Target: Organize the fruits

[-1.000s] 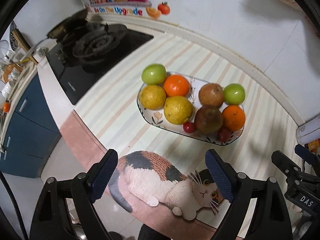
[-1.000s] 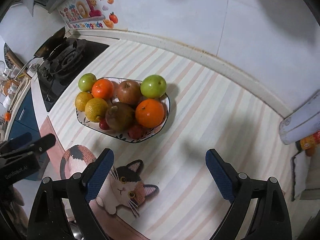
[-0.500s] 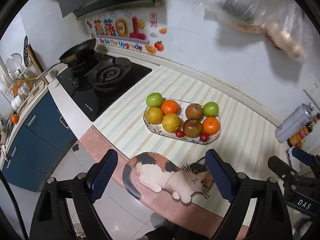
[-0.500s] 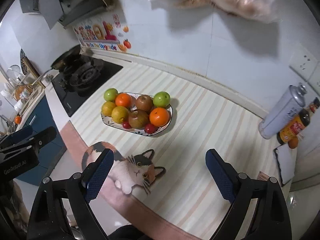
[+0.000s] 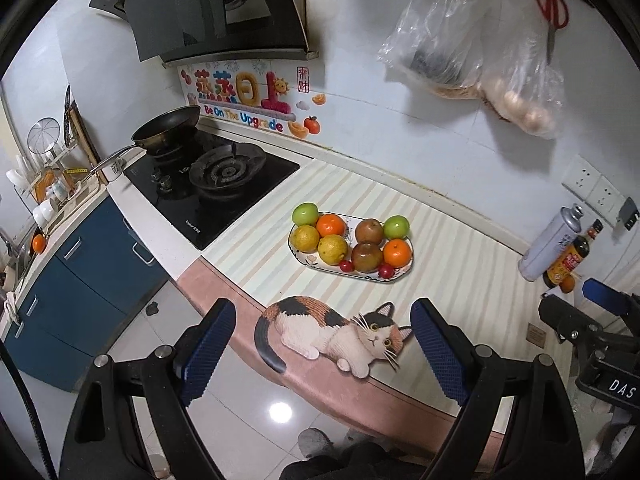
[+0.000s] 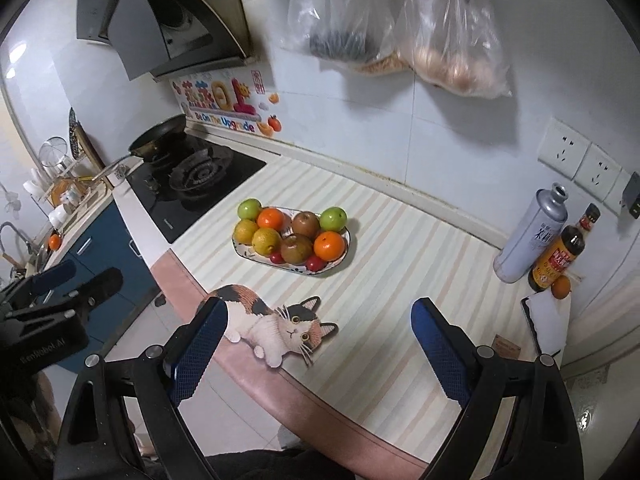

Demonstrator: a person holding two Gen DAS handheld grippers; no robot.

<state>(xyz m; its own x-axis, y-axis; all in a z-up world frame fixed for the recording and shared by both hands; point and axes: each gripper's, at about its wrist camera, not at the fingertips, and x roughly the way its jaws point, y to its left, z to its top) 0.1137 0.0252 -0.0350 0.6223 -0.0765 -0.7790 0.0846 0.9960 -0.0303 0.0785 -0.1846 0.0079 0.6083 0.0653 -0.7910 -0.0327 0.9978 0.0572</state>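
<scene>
A white patterned oval plate (image 5: 400, 277) (image 6: 345, 254) sits on the striped counter and holds green apples, oranges, yellow citrus, brown pears and small red fruits. In the left wrist view a green apple (image 5: 305, 214) is at the plate's far left and an orange (image 5: 397, 252) at its near right. My left gripper (image 5: 322, 350) is open and empty, held back from the counter's front edge. My right gripper (image 6: 320, 346) is open and empty, also well short of the plate. A lone small orange (image 6: 561, 287) lies by the bottles at the right.
A black gas hob (image 5: 212, 192) with a frying pan (image 5: 166, 128) lies left of the plate. A grey spray can (image 6: 532, 236) and a dark sauce bottle (image 6: 558, 256) stand at the right. Plastic bags (image 6: 400, 32) hang on the wall. A cat-shaped mat (image 5: 332, 330) lies near the front edge.
Both grippers have pulled back and up from the plate, so the fruit looks smaller and farther. Both stay open and empty.
</scene>
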